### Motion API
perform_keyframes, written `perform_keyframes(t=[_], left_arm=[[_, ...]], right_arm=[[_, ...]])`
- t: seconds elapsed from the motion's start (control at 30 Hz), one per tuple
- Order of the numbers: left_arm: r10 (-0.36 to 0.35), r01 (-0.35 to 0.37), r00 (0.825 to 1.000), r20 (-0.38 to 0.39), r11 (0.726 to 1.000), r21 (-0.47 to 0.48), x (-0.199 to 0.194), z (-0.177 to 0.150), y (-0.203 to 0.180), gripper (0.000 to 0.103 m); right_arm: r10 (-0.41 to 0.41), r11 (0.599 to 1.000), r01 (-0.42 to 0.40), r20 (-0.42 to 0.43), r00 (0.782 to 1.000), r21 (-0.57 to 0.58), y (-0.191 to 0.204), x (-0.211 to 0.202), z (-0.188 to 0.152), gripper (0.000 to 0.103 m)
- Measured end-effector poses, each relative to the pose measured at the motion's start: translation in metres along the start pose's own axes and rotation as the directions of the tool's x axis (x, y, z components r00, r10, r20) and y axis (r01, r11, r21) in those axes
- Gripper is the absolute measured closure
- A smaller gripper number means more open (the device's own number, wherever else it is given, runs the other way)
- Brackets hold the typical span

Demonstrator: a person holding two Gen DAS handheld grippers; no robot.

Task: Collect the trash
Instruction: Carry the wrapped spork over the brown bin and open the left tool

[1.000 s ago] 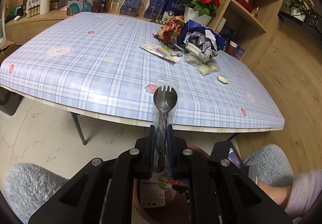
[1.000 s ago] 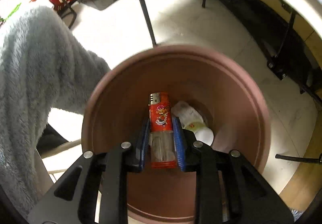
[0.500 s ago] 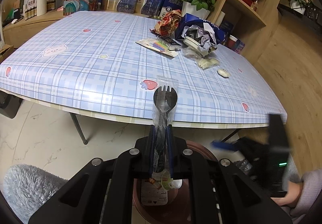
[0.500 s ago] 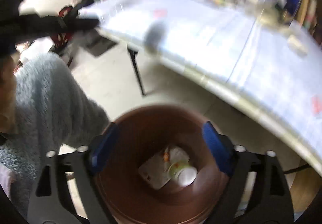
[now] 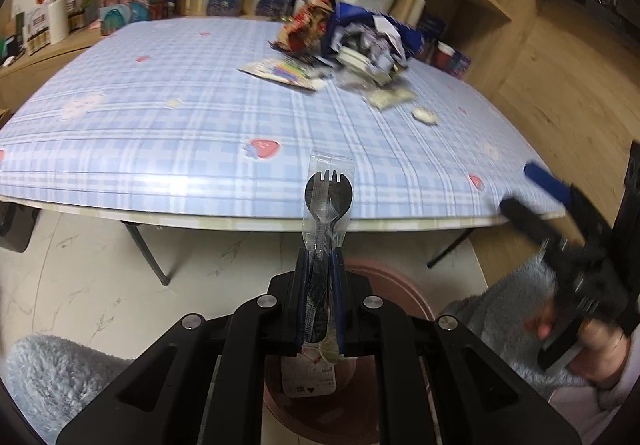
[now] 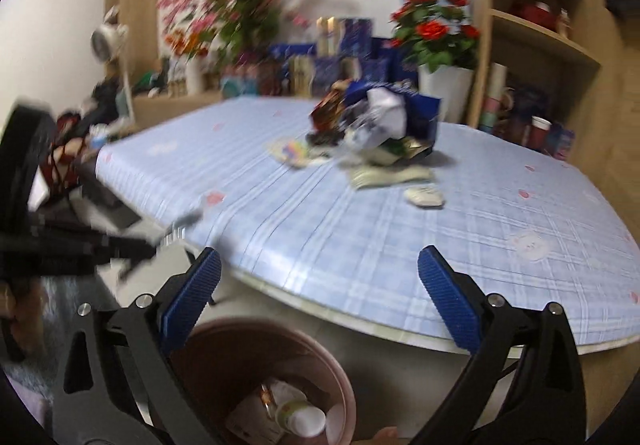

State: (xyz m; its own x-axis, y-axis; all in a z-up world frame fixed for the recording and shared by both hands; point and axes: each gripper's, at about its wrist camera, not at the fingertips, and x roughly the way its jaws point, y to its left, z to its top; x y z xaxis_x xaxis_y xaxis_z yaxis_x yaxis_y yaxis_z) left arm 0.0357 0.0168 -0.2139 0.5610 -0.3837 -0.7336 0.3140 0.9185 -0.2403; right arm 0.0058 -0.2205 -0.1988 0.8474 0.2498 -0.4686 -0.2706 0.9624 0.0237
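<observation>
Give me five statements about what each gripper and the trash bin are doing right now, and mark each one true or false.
1. The left gripper is shut on the wrapped spork. True.
2. The right gripper holds a red lighter. False: its fingers stand wide apart with nothing between them.
3. The brown trash bin already has litter in it. True: a small bottle and a paper packet lie inside.
4. The wrapped spork lies flat on the table. False: it sticks up out of the left gripper, over the bin.
5. The trash pile has been cleared off the table. False: it is on the tablecloth.
</observation>
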Motion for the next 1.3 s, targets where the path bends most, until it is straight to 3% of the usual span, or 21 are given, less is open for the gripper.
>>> perform_keyframes(t=[0.13, 0.3, 0.43, 0.63, 0.7, 0.77, 0.8, 0.9, 0.97, 1.13, 1.3], left_arm=[[-0.003, 0.012, 0.991, -0.137, 0.998, 0.069, 0.028, -0.007, -0.014, 0.092], [0.027, 0.027, 0.943, -0.333, 0.987, 0.156, 0.073, -0.023, -0.03, 0.092], [0.035, 0.048, 0.923, -0.384, 0.978, 0.204, 0.087, -0.03, -0.04, 0.092], [0.018, 0.072, 0.918, -0.397, 0.975, 0.21, 0.088, -0.032, -0.043, 0.089], [0.011, 0.077, 0.92, -0.391, 0.975, 0.208, 0.086, -0.032, -0.043, 0.08], [0.009, 0.072, 0.928, -0.372, 0.976, 0.204, 0.081, -0.03, -0.042, 0.06], [0.008, 0.069, 0.933, -0.359, 0.977, 0.2, 0.078, -0.028, -0.041, 0.058], [0.011, 0.041, 0.959, -0.284, 0.983, 0.177, 0.067, -0.02, -0.037, 0.047], [0.008, 0.023, 0.976, -0.218, 0.99, 0.141, 0.056, -0.014, -0.031, 0.031], [0.049, -0.047, 0.996, -0.081, 0.999, 0.027, 0.033, -0.002, -0.01, 0.016], [0.094, -0.092, 0.995, 0.016, 0.993, -0.073, 0.015, 0.006, 0.008, 0.013]], right_arm=[[0.018, 0.998, -0.02, 0.03, 0.999, 0.062, -0.012, 0.001, -0.002, 0.006], [0.02, 0.997, -0.022, 0.035, 0.999, 0.071, -0.015, 0.001, -0.005, 0.006], [0.031, 0.998, -0.033, 0.029, 0.999, 0.062, -0.012, 0.001, -0.008, 0.006], [0.019, 0.997, -0.02, 0.009, 1.0, 0.076, -0.015, 0.005, -0.012, 0.006], [0.014, 0.996, -0.015, 0.007, 1.0, 0.083, -0.016, 0.006, -0.013, 0.006], [0.007, 0.996, -0.008, 0.008, 1.0, 0.09, -0.017, 0.006, -0.013, 0.006], [0.005, 0.996, -0.005, 0.006, 1.0, 0.093, -0.018, 0.007, -0.013, 0.006], [0.0, 0.995, 0.0, -0.004, 1.0, 0.097, -0.018, 0.009, -0.014, 0.006], [-0.003, 0.995, 0.004, -0.007, 1.0, 0.098, -0.018, 0.009, -0.015, 0.006], [-0.007, 0.994, 0.009, -0.022, 1.0, 0.106, -0.02, 0.013, -0.016, 0.006], [-0.013, 0.992, 0.017, -0.029, 0.999, 0.126, -0.023, 0.015, -0.017, 0.006]])
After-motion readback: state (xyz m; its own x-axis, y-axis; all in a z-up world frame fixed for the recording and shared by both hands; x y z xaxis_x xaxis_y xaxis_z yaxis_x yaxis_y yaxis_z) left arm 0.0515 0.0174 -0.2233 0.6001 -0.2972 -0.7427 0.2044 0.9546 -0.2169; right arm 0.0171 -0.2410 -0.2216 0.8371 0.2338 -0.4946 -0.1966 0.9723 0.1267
